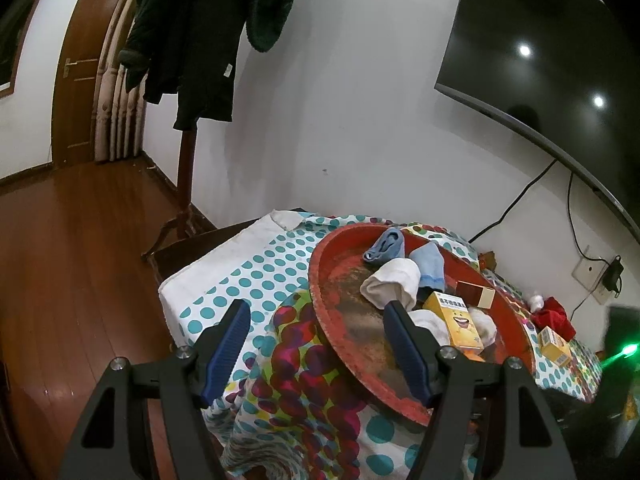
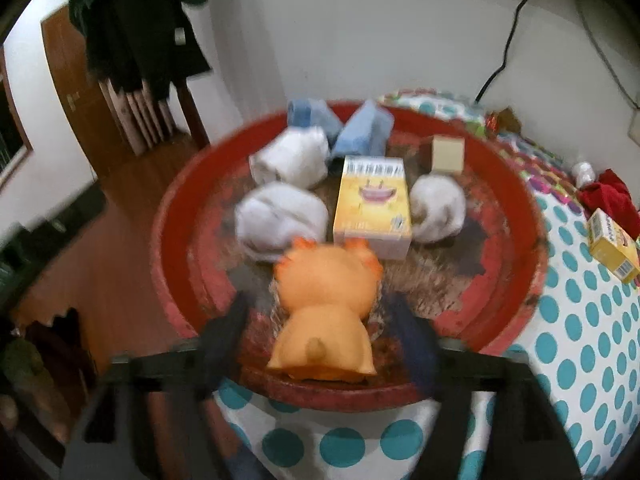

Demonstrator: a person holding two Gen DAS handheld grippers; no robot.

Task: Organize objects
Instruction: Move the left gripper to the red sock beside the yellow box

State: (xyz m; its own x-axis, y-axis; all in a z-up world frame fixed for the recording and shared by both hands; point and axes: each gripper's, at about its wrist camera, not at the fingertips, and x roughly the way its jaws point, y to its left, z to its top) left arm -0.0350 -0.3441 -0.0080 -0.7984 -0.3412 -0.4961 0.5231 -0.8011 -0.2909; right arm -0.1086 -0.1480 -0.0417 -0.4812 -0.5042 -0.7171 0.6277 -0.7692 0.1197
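Note:
A worn red round tray (image 2: 180, 216) sits on a polka-dot tablecloth (image 2: 576, 328). It holds rolled white socks (image 2: 280, 220), blue socks (image 2: 364, 128), a yellow box (image 2: 372, 200), a brown and cream box (image 2: 446, 152) and an orange plush toy (image 2: 326, 312). My right gripper (image 2: 320, 312) is open, its fingers on either side of the toy at the tray's near rim; the view is blurred. My left gripper (image 1: 316, 320) is open and empty over the tray's left rim (image 1: 320, 308). The socks (image 1: 392, 284) and yellow box (image 1: 458, 320) also show in the left wrist view.
A second yellow box (image 2: 612, 246) and a red cloth (image 2: 612, 196) lie on the table right of the tray. A coat stand with dark clothes (image 1: 192, 40) stands by the wall. A TV (image 1: 552, 52) hangs above. Wooden floor (image 1: 72, 248) lies left.

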